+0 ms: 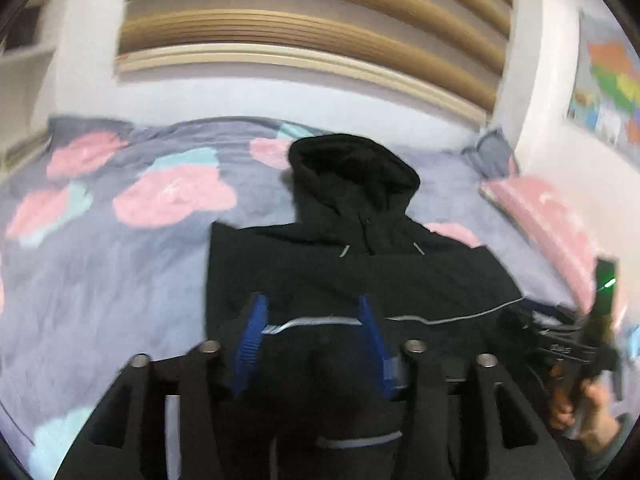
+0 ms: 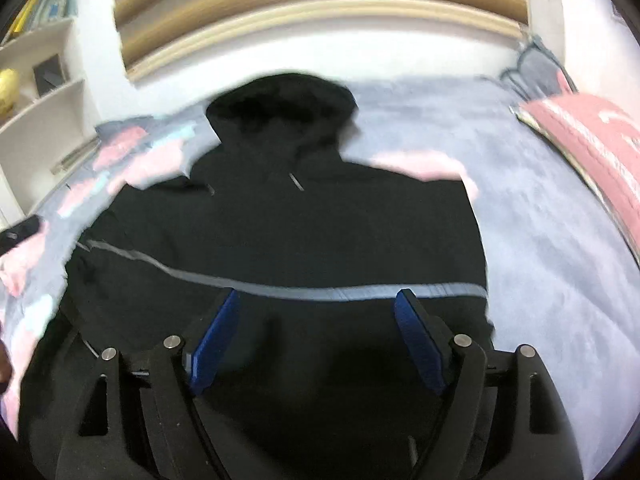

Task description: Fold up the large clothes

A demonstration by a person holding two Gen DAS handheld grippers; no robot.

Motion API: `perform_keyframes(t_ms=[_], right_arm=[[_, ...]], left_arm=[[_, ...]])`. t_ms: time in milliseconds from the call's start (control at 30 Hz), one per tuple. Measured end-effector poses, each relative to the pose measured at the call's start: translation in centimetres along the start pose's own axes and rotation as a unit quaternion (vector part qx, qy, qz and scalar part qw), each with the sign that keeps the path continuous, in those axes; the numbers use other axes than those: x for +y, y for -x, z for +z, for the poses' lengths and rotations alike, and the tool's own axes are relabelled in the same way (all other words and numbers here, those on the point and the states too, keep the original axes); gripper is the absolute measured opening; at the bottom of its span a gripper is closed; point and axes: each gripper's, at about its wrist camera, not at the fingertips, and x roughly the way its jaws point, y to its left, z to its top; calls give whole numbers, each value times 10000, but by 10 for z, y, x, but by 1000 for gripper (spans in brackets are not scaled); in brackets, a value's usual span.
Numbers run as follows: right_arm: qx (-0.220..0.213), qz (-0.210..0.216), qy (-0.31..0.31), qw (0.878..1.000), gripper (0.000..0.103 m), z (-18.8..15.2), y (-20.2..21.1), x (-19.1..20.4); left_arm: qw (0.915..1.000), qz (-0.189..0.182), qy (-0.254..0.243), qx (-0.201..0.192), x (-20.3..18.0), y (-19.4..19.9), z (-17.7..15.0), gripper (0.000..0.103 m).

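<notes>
Bedspread point(image 1: 100, 264) lies open left of the jacket point(image 1: 360, 272); a pink pillow point(image 2: 592, 152) blocks the right.

Black hooded jacket point(image 2: 280, 220) with thin grey stripes, lying on a lavender-grey bedspread point(image 1: 120, 280) covered in pink and light teal blobs, blue gripper pads point(image 2: 216, 340).

No readable text; white marks on pink cushion point(image 2: 592, 148) too blurred.
</notes>
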Motion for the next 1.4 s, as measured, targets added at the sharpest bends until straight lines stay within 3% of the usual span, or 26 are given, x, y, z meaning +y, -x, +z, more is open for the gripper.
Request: perform_keyframes(t_ms=[67, 133, 200, 367, 467, 567, 700, 800, 867, 933, 1000, 1167, 1267, 1400], right_arm=[[367, 55, 76, 9993, 83, 5, -24, 5], [790, -156, 185, 9966, 83, -3, -53, 5], [880, -229, 443, 9949, 83, -11, -64, 8], [1199, -330, 602, 9904, 87, -4, -68, 13], [1389, -173, 570, 9885, 86, 7, -47, 10], [1163, -212, 290, 9926, 86, 9, -6, -6], [1809, -556, 120, 9819, 85, -15, -24, -23], [2049, -755, 426, 9749, 86, -9, -34, -13], [2350, -660, 124, 9697, 81, 7, -29, -18], [2388, -355, -256, 9701, 72, 24, -9, -27], [2230, -150, -569, 9730, 72, 44, 22, -37], [1766, 10, -1085, 9783, 73, 96, 100, -62], [1466, 163, -1185, 9819, 73, 138, 114, -71], [1230, 380, -1336, 9826, 74, 180, 107, -79]], left_arm=[[9988, -138, -2, 463, -14, -44, 1, 58], [9947, 108, 92, 1020, -11, -96, -12, 58], [9890, 209, 316, 1426, 1, -133, -32, 57], [9849, 355, 268, 1676, -3, -139, -24, 57], [9857, 181, 267, 1656, -4, -114, -9, 57], [9882, 70, 597, 1411, 10, -76, -5, 58], [9706, 91, 1113, 2131, 36, -98, -35, 57], [9652, 519, 840, 2421, 23, -115, -32, 57], [9625, 726, 643, 2532, 10, -111, -19, 57], [9641, 538, 687, 2507, 3, -96, -6, 57], [9680, 196, 918, 2327, 3, -62, 12, 57], [9771, -12, 1126, 1804, 10, 19, 69, 57], [9823, -16, 1091, 1521, 15, 47, 101, 57], [9885, 48, 931, 1194, 15, 51, 146, 58]])
